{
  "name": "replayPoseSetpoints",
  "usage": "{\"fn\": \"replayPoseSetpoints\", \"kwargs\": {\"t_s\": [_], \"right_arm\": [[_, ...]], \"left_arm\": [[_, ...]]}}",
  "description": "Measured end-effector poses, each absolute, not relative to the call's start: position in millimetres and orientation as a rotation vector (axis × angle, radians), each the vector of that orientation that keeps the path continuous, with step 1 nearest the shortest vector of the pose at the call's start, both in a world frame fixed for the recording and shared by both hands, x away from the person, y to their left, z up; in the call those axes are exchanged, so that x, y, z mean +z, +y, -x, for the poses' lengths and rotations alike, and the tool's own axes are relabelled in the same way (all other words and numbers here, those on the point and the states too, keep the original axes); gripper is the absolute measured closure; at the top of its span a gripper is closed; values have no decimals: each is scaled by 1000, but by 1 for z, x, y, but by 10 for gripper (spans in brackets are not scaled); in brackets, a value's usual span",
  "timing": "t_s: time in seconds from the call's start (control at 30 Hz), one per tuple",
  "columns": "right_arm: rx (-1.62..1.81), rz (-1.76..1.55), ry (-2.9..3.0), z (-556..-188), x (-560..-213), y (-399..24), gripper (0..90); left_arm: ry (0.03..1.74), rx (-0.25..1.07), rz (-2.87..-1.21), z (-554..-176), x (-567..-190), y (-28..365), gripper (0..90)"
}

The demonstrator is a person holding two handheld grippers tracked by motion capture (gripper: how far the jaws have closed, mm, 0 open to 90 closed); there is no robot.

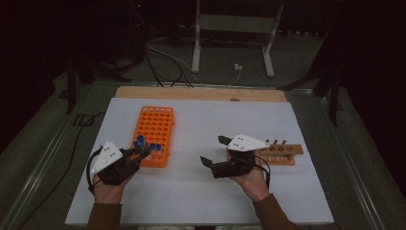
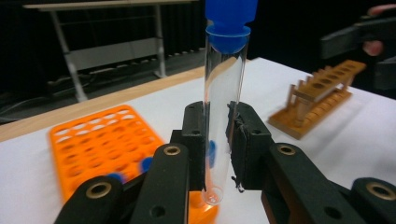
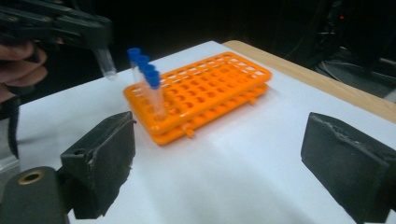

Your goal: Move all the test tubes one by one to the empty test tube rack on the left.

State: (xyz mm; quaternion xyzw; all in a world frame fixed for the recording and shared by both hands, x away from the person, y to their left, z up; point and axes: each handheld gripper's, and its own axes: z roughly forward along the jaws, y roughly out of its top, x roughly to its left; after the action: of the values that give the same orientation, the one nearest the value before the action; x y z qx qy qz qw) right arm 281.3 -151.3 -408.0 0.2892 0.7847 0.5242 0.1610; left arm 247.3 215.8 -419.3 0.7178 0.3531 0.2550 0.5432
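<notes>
Left gripper [image 2: 217, 140] clamps a blue-capped tube [image 2: 223, 107] lifted clear of the orange rack [image 1: 154, 135], right gripper [image 1: 215, 151] gapes empty, so delivery to the wooden rack [image 1: 282, 153] remains, with other tubes [image 3: 148, 84] waiting.

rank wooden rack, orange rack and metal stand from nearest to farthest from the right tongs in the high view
1. wooden rack, just beside the right tongs, table's right.
2. orange rack, across the table, left.
3. metal stand, on the floor beyond the table.

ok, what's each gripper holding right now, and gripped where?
Left gripper is shut on a clear test tube with a blue cap, clamped on its lower body just above the rounded bottom. Right gripper is open and holds nothing.
</notes>
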Motion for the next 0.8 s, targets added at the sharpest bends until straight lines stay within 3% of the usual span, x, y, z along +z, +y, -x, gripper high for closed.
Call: {"fn": "replayPoseSetpoints", "kwargs": {"t_s": [0.3, 0.8], "right_arm": [[1489, -902, 2172, -283, -410, -185, 60], [1490, -940, 2116, -278, -409, -210, 65]], "left_arm": [[948, 662, -1651, -250, -431, 246, 778], [1068, 674, -1688, -274, -467, 247, 777]]}}
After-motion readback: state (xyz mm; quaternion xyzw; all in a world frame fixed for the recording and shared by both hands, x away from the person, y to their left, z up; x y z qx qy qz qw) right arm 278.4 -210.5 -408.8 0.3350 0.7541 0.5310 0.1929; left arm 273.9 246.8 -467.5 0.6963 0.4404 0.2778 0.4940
